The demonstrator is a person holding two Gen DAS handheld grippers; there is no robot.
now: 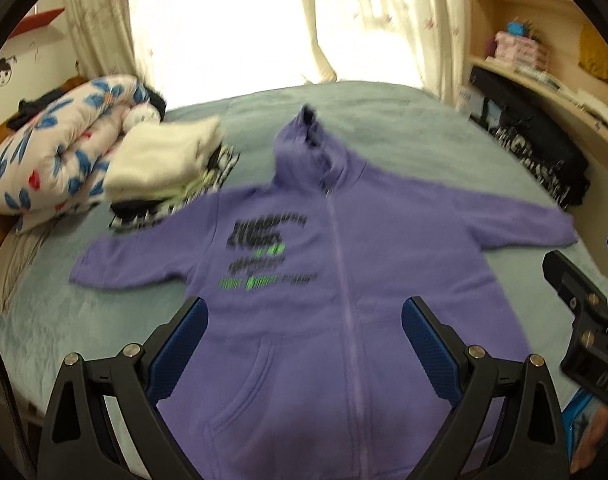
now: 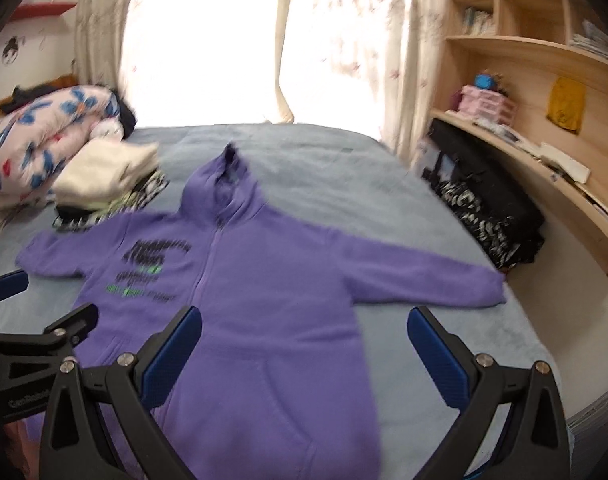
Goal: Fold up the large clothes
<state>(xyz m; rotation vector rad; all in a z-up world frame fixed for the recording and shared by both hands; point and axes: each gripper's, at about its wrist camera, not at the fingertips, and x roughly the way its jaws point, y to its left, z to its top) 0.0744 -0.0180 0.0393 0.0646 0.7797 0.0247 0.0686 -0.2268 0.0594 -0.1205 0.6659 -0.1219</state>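
A purple zip hoodie (image 1: 328, 280) (image 2: 263, 300) lies flat, front up, on the blue-grey bed (image 1: 404, 132) (image 2: 324, 168), sleeves spread to both sides and hood pointing to the window. My left gripper (image 1: 304, 340) hovers open above the hoodie's lower hem, nothing between its blue pads. My right gripper (image 2: 304, 348) is open too, above the hoodie's lower right part. The right gripper shows at the right edge of the left wrist view (image 1: 584, 320); the left gripper shows at the left edge of the right wrist view (image 2: 43, 328).
A stack of folded clothes (image 1: 163, 160) (image 2: 103, 176) sits left of the hood, beside a floral duvet (image 1: 51, 144) (image 2: 43, 128). A black patterned garment (image 1: 536, 152) (image 2: 488, 208) lies at the bed's right edge under wooden shelves (image 2: 544, 80). Curtains (image 1: 384, 20) hang behind.
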